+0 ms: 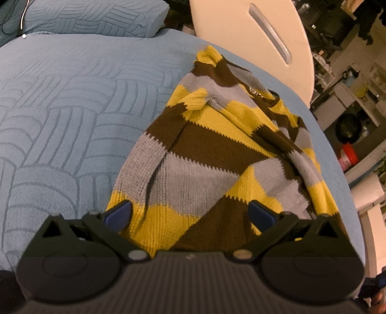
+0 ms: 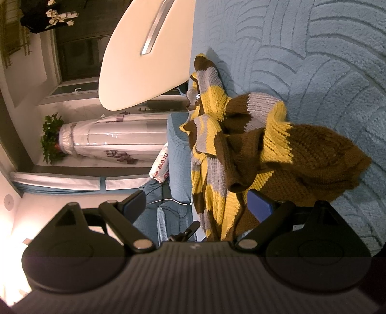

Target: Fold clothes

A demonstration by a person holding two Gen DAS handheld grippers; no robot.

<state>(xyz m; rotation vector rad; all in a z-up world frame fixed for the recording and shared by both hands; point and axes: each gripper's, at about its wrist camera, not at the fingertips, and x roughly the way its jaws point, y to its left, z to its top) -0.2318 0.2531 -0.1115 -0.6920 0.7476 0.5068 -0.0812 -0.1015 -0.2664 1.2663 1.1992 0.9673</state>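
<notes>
A knitted sweater (image 1: 205, 149) with yellow, brown and grey stripes lies crumpled near the edge of a bed with a light blue quilted cover (image 1: 60, 108). My left gripper (image 1: 190, 215) is open, its blue fingertips (image 1: 119, 213) spread just above the sweater's near hem. In the right wrist view the same sweater (image 2: 253, 149) is bunched, with part hanging over the bed's edge. My right gripper (image 2: 199, 205) is open, with sweater fabric lying between its jaws by the right blue fingertip (image 2: 261, 205).
A blue pillow (image 1: 91, 17) lies at the head of the bed. A white rounded board (image 1: 253, 36) stands beyond the bed edge; it also shows in the right wrist view (image 2: 149, 53). Room clutter, a potted plant (image 2: 51, 137) and a bag (image 2: 161, 166) lie beyond.
</notes>
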